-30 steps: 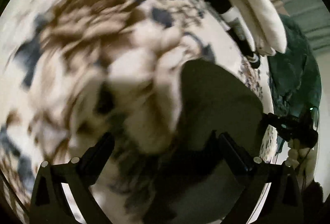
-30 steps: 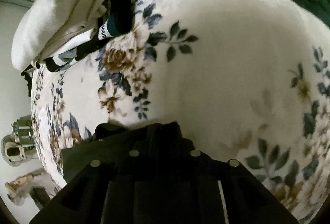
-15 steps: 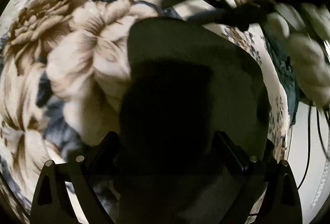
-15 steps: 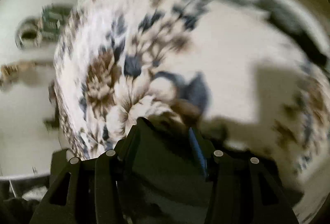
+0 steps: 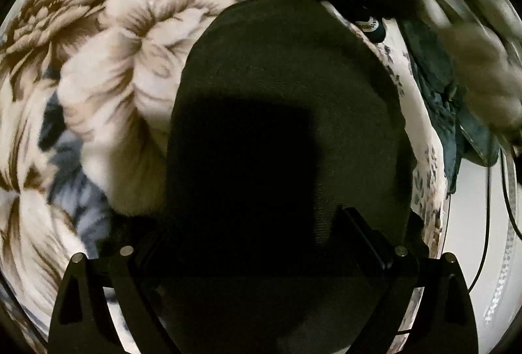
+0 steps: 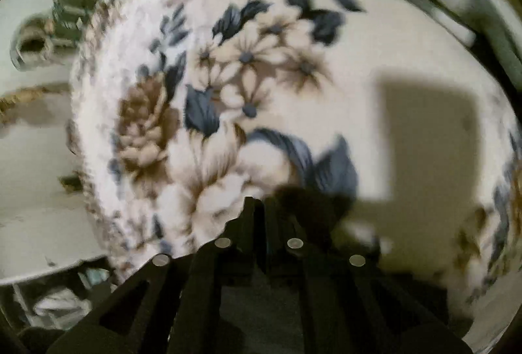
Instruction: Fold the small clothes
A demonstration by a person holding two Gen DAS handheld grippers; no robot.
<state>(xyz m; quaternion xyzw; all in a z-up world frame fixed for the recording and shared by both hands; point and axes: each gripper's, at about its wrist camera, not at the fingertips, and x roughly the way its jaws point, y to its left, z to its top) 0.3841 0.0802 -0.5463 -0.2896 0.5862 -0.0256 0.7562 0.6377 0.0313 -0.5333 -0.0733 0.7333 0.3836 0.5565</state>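
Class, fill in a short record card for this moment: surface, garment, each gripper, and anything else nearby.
Surface: floral blanket, cream with brown and blue flowers
Garment: dark cloth, lying spread on the blanket
Left gripper: open wide above the near end of the dark cloth
Right gripper: jaws closing, almost together; nothing clearly between them
Nearby: teal fabric past the blanket's edge
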